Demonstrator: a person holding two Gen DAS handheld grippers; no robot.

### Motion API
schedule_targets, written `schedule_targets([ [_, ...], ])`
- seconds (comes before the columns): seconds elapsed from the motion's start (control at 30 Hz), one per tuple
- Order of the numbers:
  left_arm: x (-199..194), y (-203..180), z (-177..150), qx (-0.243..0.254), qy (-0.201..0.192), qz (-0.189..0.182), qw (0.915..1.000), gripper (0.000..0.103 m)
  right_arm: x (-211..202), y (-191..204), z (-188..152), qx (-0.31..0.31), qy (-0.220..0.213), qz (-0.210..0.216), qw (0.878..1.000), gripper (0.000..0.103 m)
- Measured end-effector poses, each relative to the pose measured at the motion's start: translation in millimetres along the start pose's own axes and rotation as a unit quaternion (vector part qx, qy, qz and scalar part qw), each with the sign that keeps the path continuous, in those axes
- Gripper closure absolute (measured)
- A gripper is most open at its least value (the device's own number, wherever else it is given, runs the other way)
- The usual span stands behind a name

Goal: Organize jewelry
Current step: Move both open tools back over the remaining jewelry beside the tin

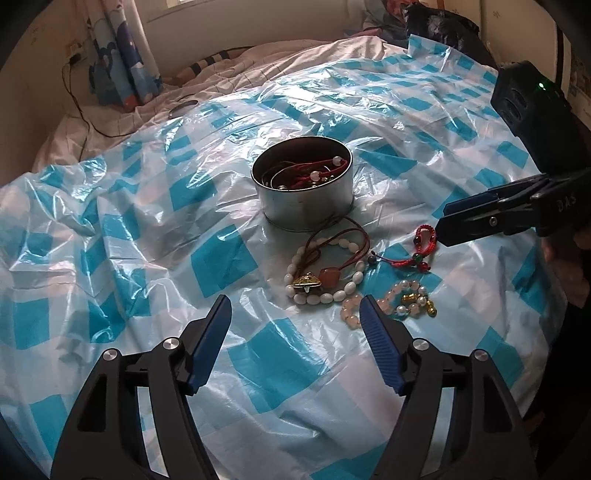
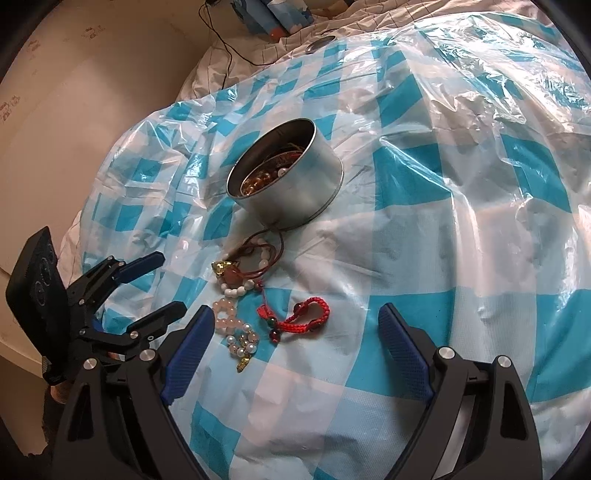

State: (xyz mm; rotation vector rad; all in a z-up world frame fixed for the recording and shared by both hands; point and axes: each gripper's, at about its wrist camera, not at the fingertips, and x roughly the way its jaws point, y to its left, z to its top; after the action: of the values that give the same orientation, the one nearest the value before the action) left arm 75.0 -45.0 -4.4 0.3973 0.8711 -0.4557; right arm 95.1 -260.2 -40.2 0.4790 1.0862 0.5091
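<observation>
A round metal tin (image 1: pixel 303 184) (image 2: pixel 284 177) stands on the sheet with cords and beads inside. In front of it lie a white bead bracelet (image 1: pixel 325 295) tangled with a brown cord necklace (image 1: pixel 354 240) and gold pendant (image 1: pixel 306 282), a pink bead and pearl bracelet (image 1: pixel 402 299) (image 2: pixel 236 328), and a red braided bracelet (image 1: pixel 423 251) (image 2: pixel 306 317). My left gripper (image 1: pixel 295 302) (image 2: pixel 171 280) is open and holds nothing, just short of the white beads. My right gripper (image 2: pixel 297 310) (image 1: pixel 443 221) is open above the red bracelet, which lies between its fingers.
A blue and white checked plastic sheet (image 1: pixel 184 221) covers a bed with a soft, creased surface. A patterned curtain (image 1: pixel 122 55), a black cable (image 1: pixel 77 103) and a small dark oval object (image 1: pixel 183 107) are at the far left. A dark bag (image 1: pixel 439 26) sits at the back.
</observation>
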Motion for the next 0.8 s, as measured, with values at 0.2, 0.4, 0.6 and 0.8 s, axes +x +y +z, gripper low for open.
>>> schedule_targets([
  [0.2,-2.7,-1.3,-1.3,0.01,-0.001,0.014,0.9999,0.033,2.2,2.0,-0.4,-0.006,0.001,-0.009,1.0,0.016],
  [0.4,-4.8,-0.7,-0.7,0.01,-0.003,0.019,0.9998,0.032,4.2,3.1,-0.9,-0.012,0.002,-0.015,1.0,0.016],
  [0.6,-6.4,-0.3,-0.7,0.014,-0.005,0.021,0.9997,0.032,4.3,5.1,-1.1,-0.024,0.003,-0.024,0.999,0.016],
  [0.8,-11.2,14.1,-1.7,0.004,-0.012,0.032,0.9994,0.032,8.9,13.5,-4.9,-0.074,0.008,-0.063,0.995,0.035],
])
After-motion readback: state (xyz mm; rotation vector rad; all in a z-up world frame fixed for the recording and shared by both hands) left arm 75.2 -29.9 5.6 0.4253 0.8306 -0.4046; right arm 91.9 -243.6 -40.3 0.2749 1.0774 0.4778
